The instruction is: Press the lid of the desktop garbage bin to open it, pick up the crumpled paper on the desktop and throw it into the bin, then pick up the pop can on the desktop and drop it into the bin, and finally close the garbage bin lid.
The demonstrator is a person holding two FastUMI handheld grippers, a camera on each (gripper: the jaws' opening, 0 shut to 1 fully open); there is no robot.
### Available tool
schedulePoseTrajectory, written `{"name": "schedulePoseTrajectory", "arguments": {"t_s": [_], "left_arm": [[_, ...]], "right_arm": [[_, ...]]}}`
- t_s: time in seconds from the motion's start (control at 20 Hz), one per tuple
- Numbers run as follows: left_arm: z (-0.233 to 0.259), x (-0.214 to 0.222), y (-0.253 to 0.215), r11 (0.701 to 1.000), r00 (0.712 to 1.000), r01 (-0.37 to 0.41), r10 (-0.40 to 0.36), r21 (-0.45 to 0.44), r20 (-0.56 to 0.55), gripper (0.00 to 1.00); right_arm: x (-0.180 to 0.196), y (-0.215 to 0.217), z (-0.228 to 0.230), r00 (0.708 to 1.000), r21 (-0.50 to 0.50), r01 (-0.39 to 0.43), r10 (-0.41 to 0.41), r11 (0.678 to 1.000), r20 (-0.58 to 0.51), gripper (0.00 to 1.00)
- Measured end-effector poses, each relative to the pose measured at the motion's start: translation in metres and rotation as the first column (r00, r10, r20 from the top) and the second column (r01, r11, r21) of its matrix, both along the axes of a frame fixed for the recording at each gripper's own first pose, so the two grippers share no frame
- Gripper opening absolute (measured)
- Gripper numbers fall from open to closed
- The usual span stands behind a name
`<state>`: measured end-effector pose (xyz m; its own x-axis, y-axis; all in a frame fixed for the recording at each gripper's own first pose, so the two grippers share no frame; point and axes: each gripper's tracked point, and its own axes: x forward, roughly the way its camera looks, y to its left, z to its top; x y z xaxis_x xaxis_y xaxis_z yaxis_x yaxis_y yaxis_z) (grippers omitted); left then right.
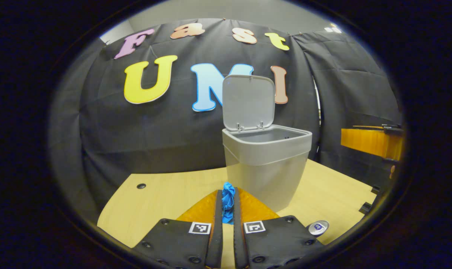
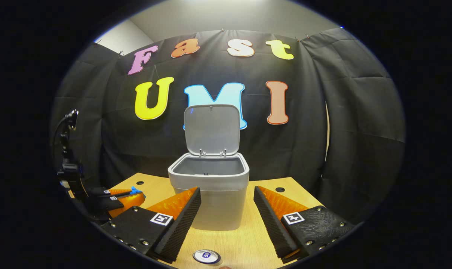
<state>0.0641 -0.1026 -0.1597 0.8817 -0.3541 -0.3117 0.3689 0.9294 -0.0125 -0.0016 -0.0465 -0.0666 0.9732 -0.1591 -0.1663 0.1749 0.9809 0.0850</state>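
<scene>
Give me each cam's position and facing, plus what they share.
Left gripper view: rides the left gripper, low over the table, facing the open bin and wall; its fingers pinch blue paper.
Right gripper view: rides the right gripper, facing the bin head-on; its fingers are spread, the can lies below, the left gripper is off to its left.
Shared: bin, lid, can, paper, table.

Pop can lies on the desktop before the bin.

Right tool spread wide before open-lidded bin.
</scene>
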Motion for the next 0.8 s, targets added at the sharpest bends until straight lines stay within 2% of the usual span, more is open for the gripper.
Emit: {"name": "schedulePoseTrajectory", "arguments": {"t_s": [0.1,0.2,0.3,0.5,0.8], "left_arm": [[0.013,0.011,-0.01,1.0,0.999,0.02,-0.02,-0.009,0.037,0.21],[0.025,0.024,-0.02,0.999,0.998,0.033,-0.031,-0.027,0.059,0.18],[0.037,0.036,-0.03,0.997,0.996,0.052,-0.048,-0.05,0.081,0.21],[0.062,0.06,-0.047,0.994,0.99,0.075,-0.064,-0.085,0.128,0.18],[0.067,0.081,-0.069,0.99,0.986,0.095,-0.08,-0.104,0.145,0.23]], "right_arm": [[-0.002,-0.003,0.001,1.0,0.004,0.017,-0.017,1.0,0.0,0.92],[-0.004,-0.007,-0.001,0.999,0.009,0.034,-0.034,0.999,-0.007,0.92],[-0.006,-0.009,-0.004,0.999,0.005,0.05,-0.05,0.999,-0.017,0.92],[-0.008,-0.011,-0.008,0.997,0.007,0.068,-0.067,0.998,-0.034,0.92],[-0.004,-0.009,-0.007,0.997,-0.005,0.063,-0.063,0.998,-0.04,0.92]]}}
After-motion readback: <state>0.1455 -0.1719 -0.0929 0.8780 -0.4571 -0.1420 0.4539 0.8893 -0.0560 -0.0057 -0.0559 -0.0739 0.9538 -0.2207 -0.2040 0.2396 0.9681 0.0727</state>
